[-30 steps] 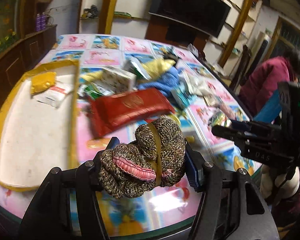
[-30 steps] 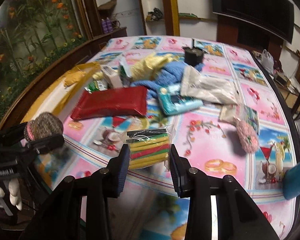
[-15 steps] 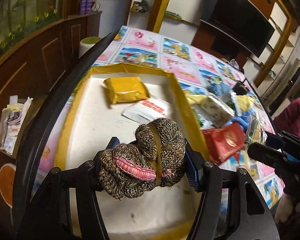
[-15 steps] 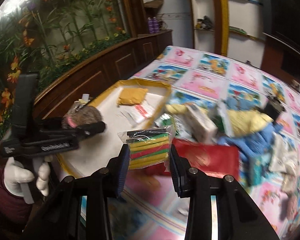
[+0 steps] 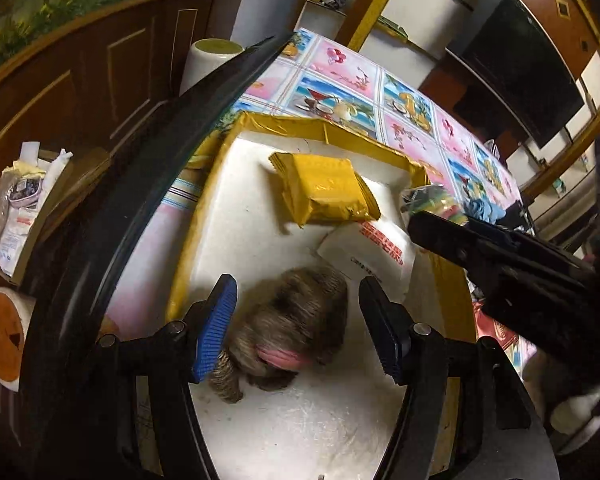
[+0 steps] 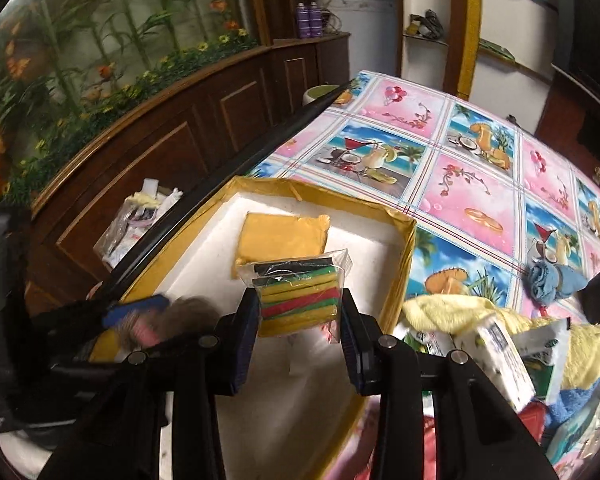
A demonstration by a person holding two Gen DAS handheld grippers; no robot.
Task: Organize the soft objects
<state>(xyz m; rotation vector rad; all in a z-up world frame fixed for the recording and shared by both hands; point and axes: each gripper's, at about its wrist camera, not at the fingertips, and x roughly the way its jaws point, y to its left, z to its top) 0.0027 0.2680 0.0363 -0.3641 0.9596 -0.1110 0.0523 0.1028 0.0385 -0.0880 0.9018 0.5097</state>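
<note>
While the left tool [image 5: 296, 332], jaws just opening, frees the knitted bundle [image 5: 296, 320] into the tray [image 5: 328, 130], the right tool [image 6: 298, 334] should keep its pinch on the cloth pack [image 6: 298, 294] until it is past the near rim.

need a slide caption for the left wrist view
Left gripper, fingers just opened, drops knit socks into the yellow-rimmed tray beside a yellow packet.

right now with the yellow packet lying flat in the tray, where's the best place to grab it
Probably across the short width of the yellow packet, coming down from above. It lies flat on the floor of the tray with its top face bare, but the white packet touches its near corner, so pinching the far end, clear of that and of the knitted bundle, looks safest.
</note>
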